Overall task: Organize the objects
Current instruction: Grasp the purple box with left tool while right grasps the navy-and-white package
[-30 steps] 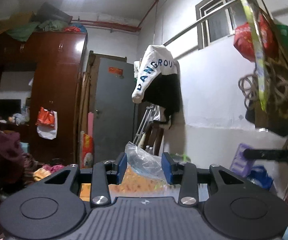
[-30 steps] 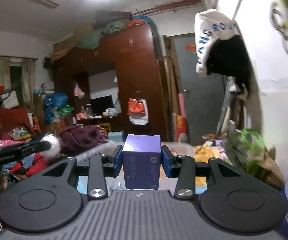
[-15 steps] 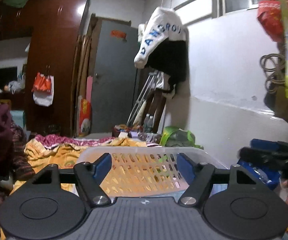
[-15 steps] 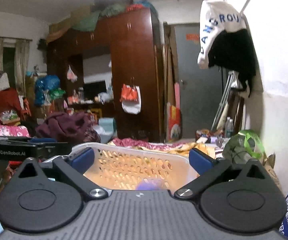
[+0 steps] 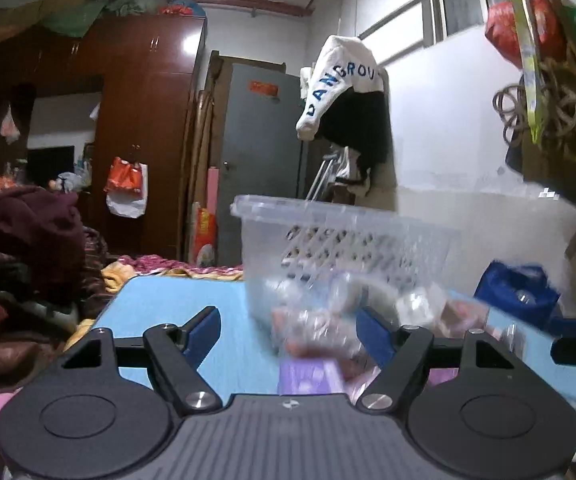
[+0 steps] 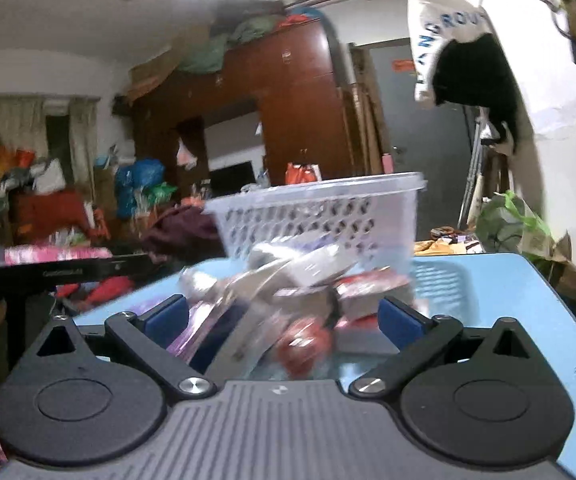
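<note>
**Both tongs spread before the basket**

Through my left wrist camera, the left gripper (image 5: 288,330) stands released, its blue pads (image 5: 203,330) wide apart and pressing on nothing; its jaws have just been opening. Blurred clear packets (image 5: 316,332) with reddish contents lie on the blue table (image 5: 175,304) in the gap ahead of the pads, and a purple box (image 5: 310,376) sits just below them, close to the gripper body. Beyond the packets stands the translucent perforated basket (image 5: 340,236), ahead and a little to the right of my fingers. At the far right edge I see a dark part of the other gripper.

Through my right wrist camera, the right gripper (image 6: 283,316) is spread wide, with no pad (image 6: 398,318) touching anything. A blurred heap of packets (image 6: 288,304), silvery, red and purple, lies between and just ahead of the pads. The basket (image 6: 320,216) stands straight ahead behind the heap, on the table (image 6: 508,280). The left gripper's black body shows at the left edge.
</note>
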`<state>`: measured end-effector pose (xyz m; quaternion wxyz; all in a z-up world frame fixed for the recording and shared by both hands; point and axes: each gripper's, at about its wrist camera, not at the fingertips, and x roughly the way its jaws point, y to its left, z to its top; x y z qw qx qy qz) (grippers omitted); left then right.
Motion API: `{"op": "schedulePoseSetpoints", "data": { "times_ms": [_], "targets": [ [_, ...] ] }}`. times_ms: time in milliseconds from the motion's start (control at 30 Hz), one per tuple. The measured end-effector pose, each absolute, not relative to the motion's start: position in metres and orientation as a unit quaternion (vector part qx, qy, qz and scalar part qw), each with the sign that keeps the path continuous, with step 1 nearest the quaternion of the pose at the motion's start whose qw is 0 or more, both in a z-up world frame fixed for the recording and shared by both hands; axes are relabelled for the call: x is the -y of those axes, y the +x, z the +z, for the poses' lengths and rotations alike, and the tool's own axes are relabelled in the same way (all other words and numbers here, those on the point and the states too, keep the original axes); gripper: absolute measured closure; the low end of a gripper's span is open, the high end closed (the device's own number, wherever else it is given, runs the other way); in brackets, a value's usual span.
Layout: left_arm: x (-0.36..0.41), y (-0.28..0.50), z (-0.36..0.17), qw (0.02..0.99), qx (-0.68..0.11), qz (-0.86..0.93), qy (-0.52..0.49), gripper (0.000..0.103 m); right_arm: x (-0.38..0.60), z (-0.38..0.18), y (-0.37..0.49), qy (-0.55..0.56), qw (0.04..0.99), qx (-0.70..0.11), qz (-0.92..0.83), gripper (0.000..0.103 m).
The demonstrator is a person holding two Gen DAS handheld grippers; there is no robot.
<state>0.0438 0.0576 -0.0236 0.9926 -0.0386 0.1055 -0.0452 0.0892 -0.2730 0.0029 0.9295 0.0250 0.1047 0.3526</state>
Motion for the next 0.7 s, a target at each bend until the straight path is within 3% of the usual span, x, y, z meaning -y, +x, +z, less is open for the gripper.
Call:
{"op": "schedulePoseSetpoints", "data": {
  "times_ms": [67, 133, 233, 467, 600, 633, 667, 700],
  "targets": [
    [-0.056, 0.038, -0.028, 0.993, -0.107, -0.038, -0.030, 0.025, 0.269, 0.004, 0.094, 0.032, 0.921, -0.117, 0.370, 0.010],
    [-0.054, 0.036, -0.031, 0.993, -0.110, -0.039, -0.017, 0.025, 0.265, 0.002, 0.100, 0.042, 0.912, -0.135, 0.386, 0.028],
    [-0.049, 0.036, -0.035, 0.993, -0.112, -0.030, 0.005, 0.025, 0.254, -0.006, 0.100, 0.026, 0.906, -0.155, 0.393, 0.045],
    [-0.047, 0.044, -0.049, 0.991, -0.128, -0.033, -0.005, 0.025, 0.246, -0.014, 0.097, 0.036, 0.899, -0.176, 0.400, 0.046],
    [-0.046, 0.045, -0.054, 0.991, -0.131, -0.031, -0.006, 0.026, 0.247, -0.021, 0.092, 0.040, 0.897, -0.183, 0.400, 0.052],
    [-0.048, 0.045, -0.056, 0.991, -0.129, -0.027, -0.010, 0.036, 0.248, -0.021, 0.091, 0.039, 0.898, -0.183, 0.398, 0.053],
    [-0.049, 0.045, -0.056, 0.991, -0.128, -0.026, -0.015, 0.053, 0.248, -0.021, 0.089, 0.039, 0.899, -0.181, 0.396, 0.053],
    [-0.050, 0.047, -0.057, 0.991, -0.133, -0.023, -0.021, 0.057, 0.250, -0.020, 0.088, 0.039, 0.901, -0.177, 0.394, 0.054]
  ]
}}
